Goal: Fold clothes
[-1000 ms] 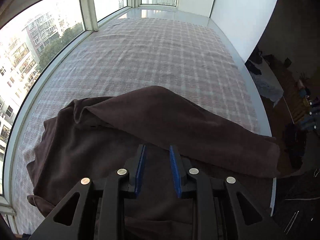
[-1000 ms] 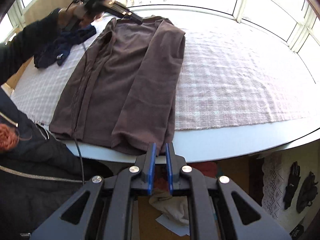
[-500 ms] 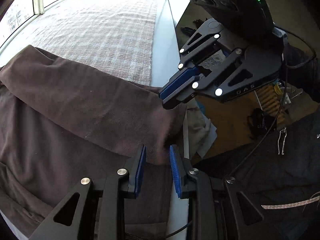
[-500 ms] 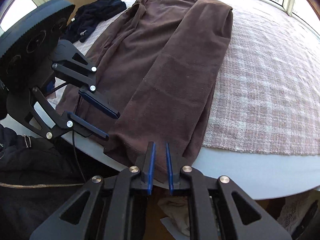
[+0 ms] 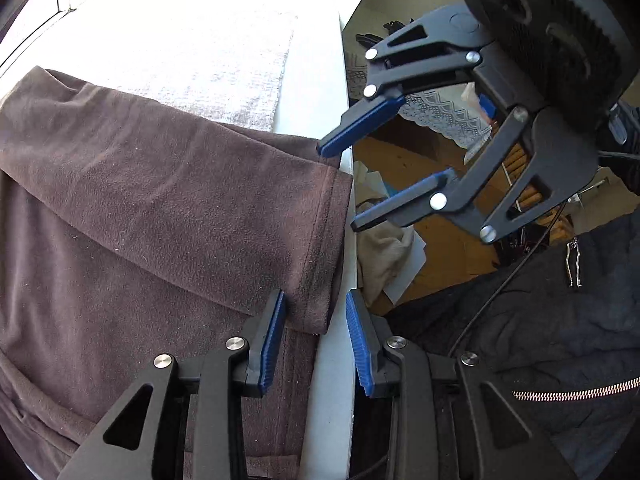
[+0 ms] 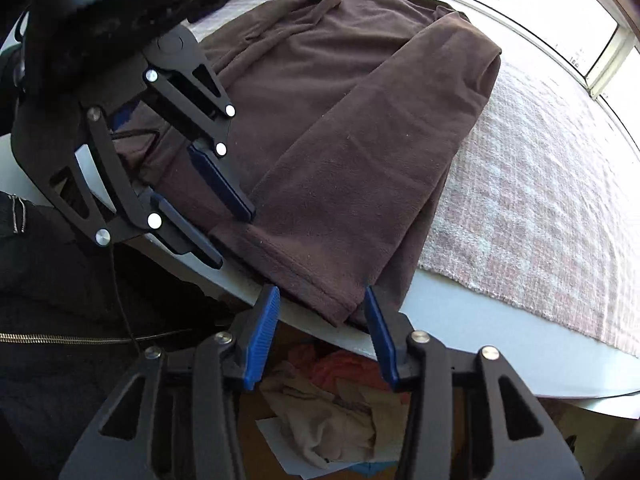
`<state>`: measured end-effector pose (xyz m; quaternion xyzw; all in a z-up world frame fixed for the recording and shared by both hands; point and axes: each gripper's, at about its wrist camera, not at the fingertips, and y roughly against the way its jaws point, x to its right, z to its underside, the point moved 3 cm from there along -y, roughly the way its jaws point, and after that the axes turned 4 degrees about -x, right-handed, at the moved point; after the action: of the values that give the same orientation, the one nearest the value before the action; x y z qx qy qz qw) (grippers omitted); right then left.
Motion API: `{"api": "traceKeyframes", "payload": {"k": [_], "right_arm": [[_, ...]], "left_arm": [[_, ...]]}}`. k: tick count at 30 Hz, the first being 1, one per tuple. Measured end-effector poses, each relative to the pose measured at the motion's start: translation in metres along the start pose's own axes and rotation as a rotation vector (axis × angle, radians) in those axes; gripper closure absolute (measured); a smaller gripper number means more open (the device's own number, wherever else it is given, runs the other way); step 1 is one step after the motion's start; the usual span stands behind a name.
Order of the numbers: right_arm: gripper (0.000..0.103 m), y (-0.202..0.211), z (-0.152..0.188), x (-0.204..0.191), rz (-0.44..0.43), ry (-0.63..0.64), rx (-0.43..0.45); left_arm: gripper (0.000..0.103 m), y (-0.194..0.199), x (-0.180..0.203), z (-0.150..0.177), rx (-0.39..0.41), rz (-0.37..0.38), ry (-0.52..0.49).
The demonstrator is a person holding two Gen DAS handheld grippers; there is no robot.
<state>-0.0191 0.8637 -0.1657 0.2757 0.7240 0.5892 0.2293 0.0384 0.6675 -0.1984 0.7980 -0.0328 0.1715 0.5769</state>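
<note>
Left wrist view: brown fleece garment [image 5: 132, 208] fills the 9 o'clock half of the frame, lying on the white table [image 5: 332, 392] over a pale plaid cloth [image 5: 224, 72] seen toward 12. One sleeve is folded across the body, its hemmed cuff [image 5: 320, 248] ending right at the table's edge. Left gripper [image 5: 316, 340] at 6 o'clock, jaws opening, blue pads apart; the cuff's lower corner sits betw. them but neither pad presses on it, so released, nothing grasped. Right gripper [image 5: 344, 184] comes in from 2 o'clock, jaws spread, tips just off the cuff's far end at the table edge. Person's dark zip jacket [image 5: 540, 340] at 4 o'clock.

Right wrist view: same garment [image 6: 340, 120] runs from centre up to 12 o'clock, sleeve laid diagonally, cuff [image 6: 316, 280] hanging slightly over the table rim [image 6: 460, 360]. Right gripper [image 6: 320, 320] at 6 o'clock, jaws opening, cuff end betw. the pads w/ gaps both sides; not clamped. Left gripper [image 6: 236, 232] at 9 o'clock, fingers apart over the cuff's other corner. Plaid cloth [image 6: 540, 200] at 3 o'clock. Loose clothes pile [image 6: 328, 408] on the floor below the table, toward 6.
</note>
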Motion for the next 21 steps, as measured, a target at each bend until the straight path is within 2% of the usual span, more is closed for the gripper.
{"api": "traceKeyframes", "payload": {"k": [3, 4, 5, 9, 13, 15, 18, 19, 20, 21], "right_arm": [[0.065, 0.003, 0.001, 0.012, -0.024, -0.026, -0.02], [0.07, 0.01, 0.001, 0.018, -0.04, -0.043, -0.022], [0.07, 0.016, 0.001, 0.024, -0.056, -0.06, -0.025], [0.069, 0.055, -0.016, 0.072, -0.075, -0.157, 0.083], [0.069, 0.088, -0.051, 0.135, -0.059, -0.266, 0.261], [0.069, 0.104, -0.064, 0.157, -0.059, -0.291, 0.347], [0.068, 0.124, -0.079, 0.176, -0.058, -0.305, 0.472], [0.064, 0.129, -0.083, 0.178, -0.053, -0.3, 0.505], [0.053, 0.132, -0.089, 0.179, -0.05, -0.293, 0.536], [0.05, 0.131, -0.094, 0.18, -0.047, -0.288, 0.546]], "left_arm": [[0.073, 0.002, 0.001, -0.005, 0.011, 0.008, 0.009], [0.073, 0.006, 0.001, -0.007, 0.028, 0.012, 0.017], [0.073, 0.01, 0.0, -0.01, 0.053, 0.014, 0.029], [0.072, 0.021, -0.005, -0.025, 0.149, -0.015, 0.12], [0.071, 0.019, -0.004, -0.045, 0.236, -0.197, 0.182], [0.071, 0.017, -0.001, -0.047, 0.275, -0.255, 0.237], [0.071, 0.009, 0.013, -0.043, 0.302, -0.329, 0.266], [0.071, 0.006, 0.017, -0.042, 0.31, -0.354, 0.273], [0.071, 0.001, 0.02, -0.042, 0.308, -0.375, 0.272], [0.071, -0.004, 0.023, -0.044, 0.301, -0.389, 0.271]]}}
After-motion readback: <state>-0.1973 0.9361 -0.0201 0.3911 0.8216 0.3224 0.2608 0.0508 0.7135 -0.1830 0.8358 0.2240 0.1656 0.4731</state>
